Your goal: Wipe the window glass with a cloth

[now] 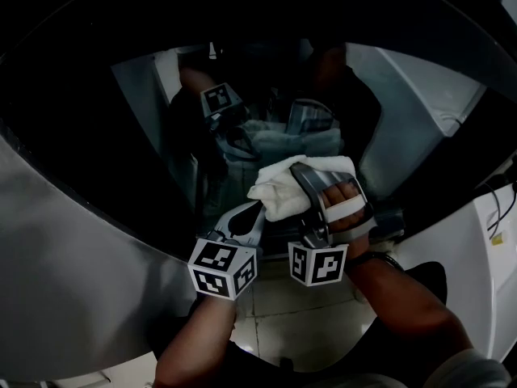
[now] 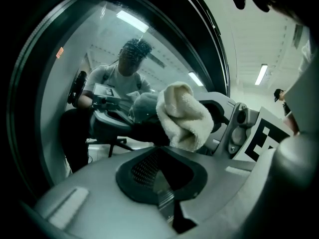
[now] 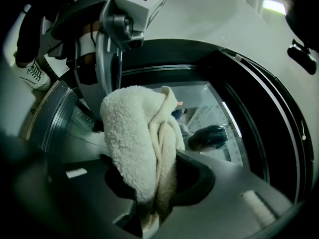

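Clamps white cloth [image 1: 292, 186] in right gripper [image 1: 300, 175] at frame centre, up at the dark round window glass [image 1: 153, 148] (reflection visible behind), and holds left gripper [image 1: 249, 215] closed, empty, just lower left.

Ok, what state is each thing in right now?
glass: dark, reflective; dirt not discernible.
cloth: bunched, held up by the glass.
right gripper: shut on cloth.
left gripper: shut, empty.
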`<state>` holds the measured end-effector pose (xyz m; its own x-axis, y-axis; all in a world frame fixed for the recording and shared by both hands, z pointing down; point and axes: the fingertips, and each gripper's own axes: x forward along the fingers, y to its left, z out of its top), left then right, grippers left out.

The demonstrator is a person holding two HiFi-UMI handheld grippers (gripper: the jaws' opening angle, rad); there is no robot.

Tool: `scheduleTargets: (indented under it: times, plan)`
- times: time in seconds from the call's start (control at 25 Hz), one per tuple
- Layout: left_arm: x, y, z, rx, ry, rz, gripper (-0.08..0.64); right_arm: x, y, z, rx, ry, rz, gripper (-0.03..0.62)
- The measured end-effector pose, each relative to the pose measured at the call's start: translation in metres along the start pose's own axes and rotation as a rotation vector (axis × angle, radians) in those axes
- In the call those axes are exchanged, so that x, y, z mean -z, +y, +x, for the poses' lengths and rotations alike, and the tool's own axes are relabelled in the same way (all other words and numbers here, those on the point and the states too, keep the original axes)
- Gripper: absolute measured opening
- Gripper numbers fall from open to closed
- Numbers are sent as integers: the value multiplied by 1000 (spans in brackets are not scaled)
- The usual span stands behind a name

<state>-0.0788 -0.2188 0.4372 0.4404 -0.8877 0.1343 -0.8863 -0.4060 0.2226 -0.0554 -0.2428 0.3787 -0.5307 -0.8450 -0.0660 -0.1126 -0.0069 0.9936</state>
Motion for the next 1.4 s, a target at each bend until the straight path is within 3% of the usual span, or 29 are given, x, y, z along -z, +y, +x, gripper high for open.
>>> scheduleTargets:
  times: [1.4]
  plan:
    - [5, 10, 2, -36, 35, 19, 17, 12, 80, 0, -158, 25, 52, 104]
